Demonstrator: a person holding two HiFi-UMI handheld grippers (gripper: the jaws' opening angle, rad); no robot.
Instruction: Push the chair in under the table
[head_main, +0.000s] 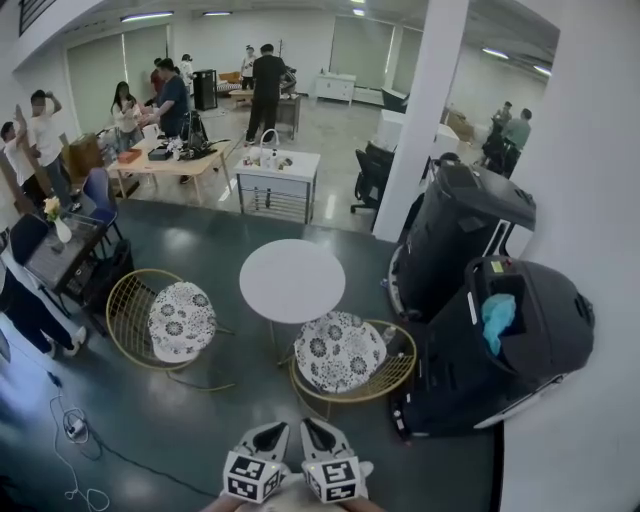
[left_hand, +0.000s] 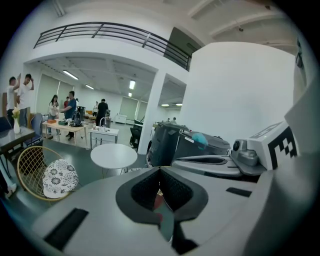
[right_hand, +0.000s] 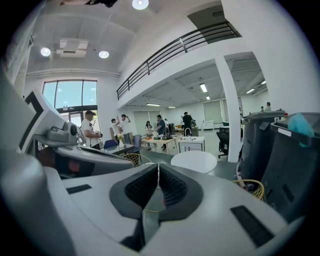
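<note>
1. The dark grey floor (head_main: 200, 420) fills the head view, with people at work benches well beyond it.
2. A white pillar (head_main: 425, 110) rises at the right, behind the furniture.
3. 2 big black machines stand along the right wall: the far machine (head_main: 465, 225) just past the pillar and the near machine (head_main: 530, 350), which has a teal cloth (head_main: 497, 315) in its open top.
4. A round white desk (head_main: 292, 280) stands in the middle of the floor.
5. The near chair (head_main: 340, 352), a gold wire frame with a flower-print cushion, sits between the desk and the tools. Its seat's far edge meets the desk's near rim, most of the seat is out from under the top, and its right side is close to the near machine.
6. A second chair (head_main: 180, 318) of the same kind stands left of the desk, apart from it.
7. The left tool (left_hand: 160, 169) is clenched, its black pads meeting at the tips with nothing between them.
8. The right tool (right_hand: 158, 166) is likewise clenched on nothing. Both tools are side by side at the bottom edge of the head view, clear of the near chair.
</note>
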